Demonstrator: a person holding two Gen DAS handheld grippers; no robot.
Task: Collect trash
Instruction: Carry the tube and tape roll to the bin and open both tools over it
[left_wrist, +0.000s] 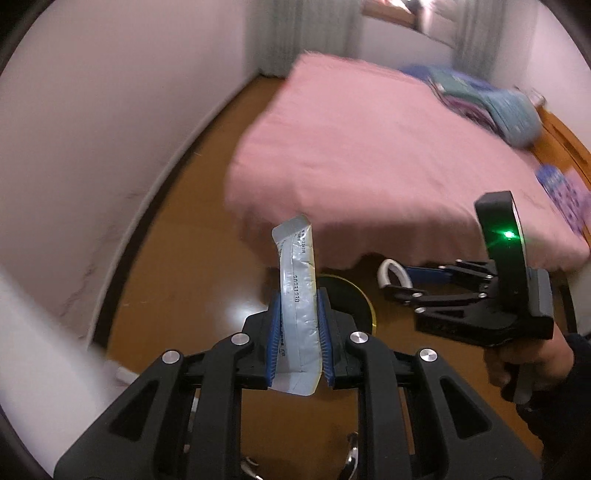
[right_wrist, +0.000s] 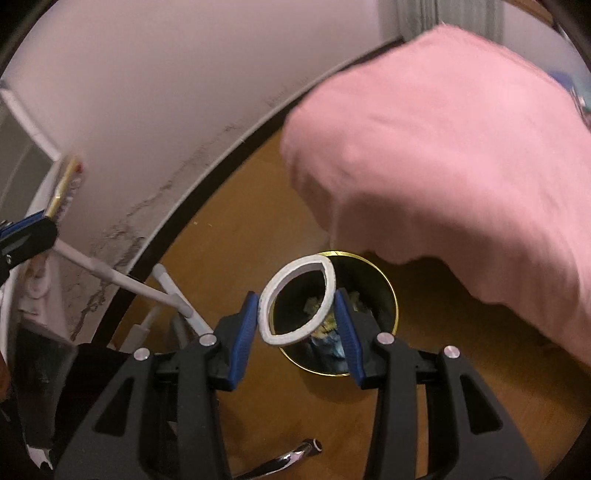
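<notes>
My left gripper (left_wrist: 298, 306) is shut on a silver foil sachet (left_wrist: 297, 295) that stands upright between the blue pads. Behind it on the wooden floor stands a round black trash bin with a gold rim (left_wrist: 347, 299). My right gripper (right_wrist: 297, 304) is shut on a white ring squeezed into an oval (right_wrist: 297, 301), held above the open bin (right_wrist: 380, 288), which holds several scraps. The right gripper also shows in the left wrist view (left_wrist: 397, 280), right of the bin. The left gripper's tip with the sachet (right_wrist: 64, 184) shows at the left edge of the right wrist view.
A bed with a pink cover (left_wrist: 369, 147) overhangs the bin at the right. A white wall with a dark skirting board (left_wrist: 140, 229) runs along the left. White rods of a rack (right_wrist: 140, 288) stand left of the bin. Pillows (left_wrist: 509, 110) lie at the bed's far end.
</notes>
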